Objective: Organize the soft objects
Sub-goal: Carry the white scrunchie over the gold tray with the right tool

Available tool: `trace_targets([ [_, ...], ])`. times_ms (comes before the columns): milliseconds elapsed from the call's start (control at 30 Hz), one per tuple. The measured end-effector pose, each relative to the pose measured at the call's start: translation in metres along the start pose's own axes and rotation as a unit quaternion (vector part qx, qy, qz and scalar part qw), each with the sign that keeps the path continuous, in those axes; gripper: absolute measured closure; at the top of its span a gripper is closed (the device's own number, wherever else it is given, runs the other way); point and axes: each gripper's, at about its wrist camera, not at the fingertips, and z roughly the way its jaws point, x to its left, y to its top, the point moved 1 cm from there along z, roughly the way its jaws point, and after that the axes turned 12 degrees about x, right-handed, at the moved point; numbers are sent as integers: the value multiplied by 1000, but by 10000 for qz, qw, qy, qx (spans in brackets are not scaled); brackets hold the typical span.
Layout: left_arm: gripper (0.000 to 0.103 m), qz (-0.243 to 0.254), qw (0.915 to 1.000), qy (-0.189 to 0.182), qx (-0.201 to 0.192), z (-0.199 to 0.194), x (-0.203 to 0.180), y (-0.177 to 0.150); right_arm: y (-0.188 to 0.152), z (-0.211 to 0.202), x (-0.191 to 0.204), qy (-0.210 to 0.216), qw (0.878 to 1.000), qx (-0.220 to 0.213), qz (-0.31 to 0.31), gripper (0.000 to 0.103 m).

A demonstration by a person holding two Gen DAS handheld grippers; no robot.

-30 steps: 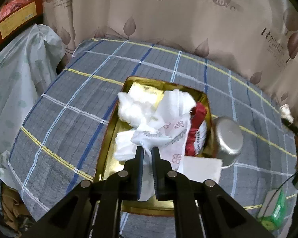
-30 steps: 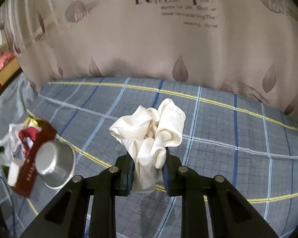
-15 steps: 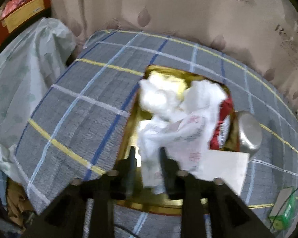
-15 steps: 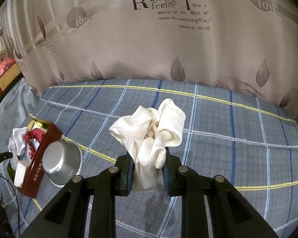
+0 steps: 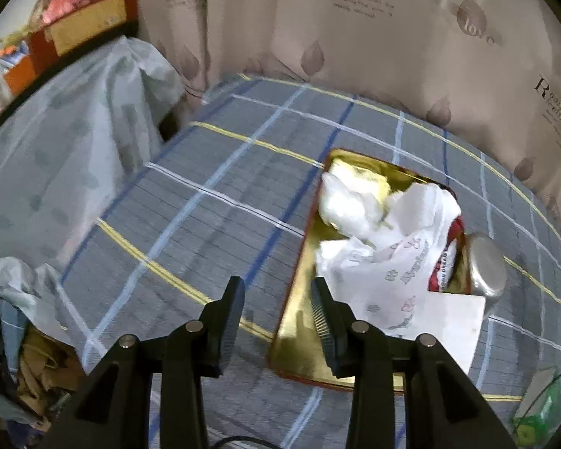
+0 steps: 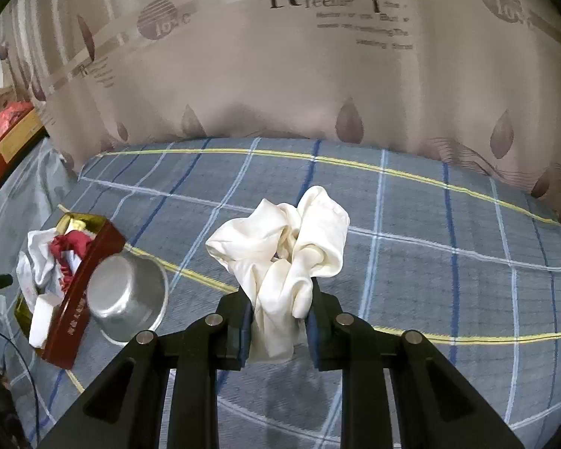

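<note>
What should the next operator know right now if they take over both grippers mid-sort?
Left gripper: jaws opening, nothing between them, at the near-left edge of the gold-lined red box.
Right gripper: shut on the crumpled cream satin cloth, held above the blue plaid tablecloth.
Done: the white printed plastic bag and the white fluffy wad lie in the box, with a red item.
The upturned silver metal bowl leans against the box's right side.
Left: probably carry the cream cloth to the box and release.
</note>
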Motion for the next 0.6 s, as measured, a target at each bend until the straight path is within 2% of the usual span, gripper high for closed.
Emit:
trace_targets([
  [333,65,-209,9983,370,-396,-11,14,-18,-9,-1,52,190,9990,54,-391,82],
  [600,65,-215,9959,678,-551,-14,18,-21,-9,-17,123,631,9945,-58,-831,82],
])
